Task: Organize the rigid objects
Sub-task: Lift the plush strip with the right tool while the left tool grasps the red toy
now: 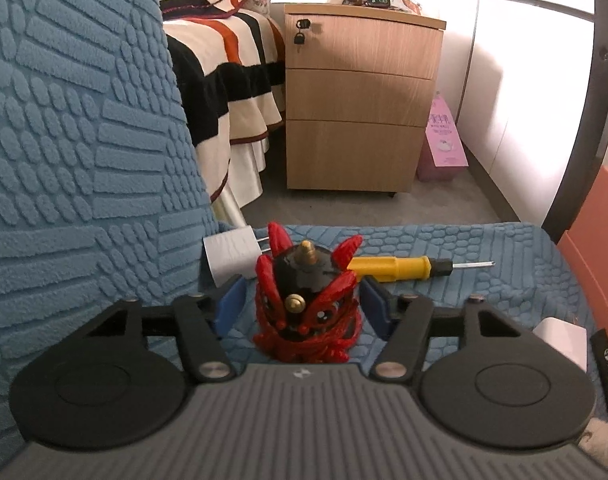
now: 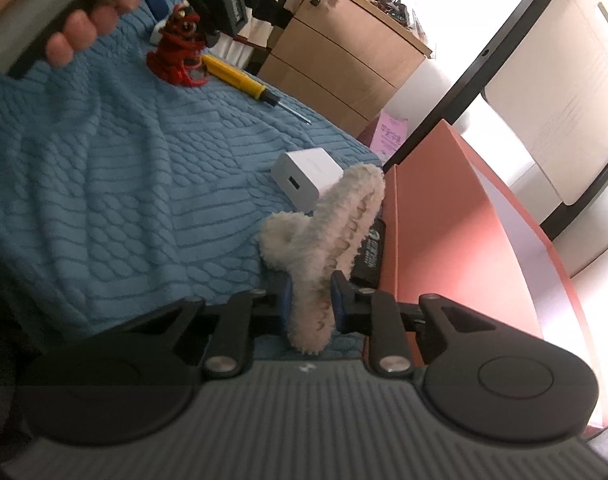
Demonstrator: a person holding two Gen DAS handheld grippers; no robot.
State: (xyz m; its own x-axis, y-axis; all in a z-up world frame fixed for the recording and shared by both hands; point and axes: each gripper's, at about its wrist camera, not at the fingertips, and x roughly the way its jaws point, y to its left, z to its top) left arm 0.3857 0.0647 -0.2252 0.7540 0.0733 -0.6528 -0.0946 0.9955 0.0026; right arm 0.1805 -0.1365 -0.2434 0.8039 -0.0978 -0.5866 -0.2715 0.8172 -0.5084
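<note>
A red and black figurine stands on the blue cover, between the blue pads of my left gripper, which is open around it without touching. It also shows in the right wrist view. A yellow screwdriver lies just behind it. A white plug charger lies to the far left. My right gripper is shut on a fluffy beige plush piece, held beside an orange box. Another white charger and a black bar lie by the box.
The blue textured sofa back rises at the left. A wooden drawer cabinet and a striped bed stand beyond the seat edge. A pink bag sits on the floor by the cabinet.
</note>
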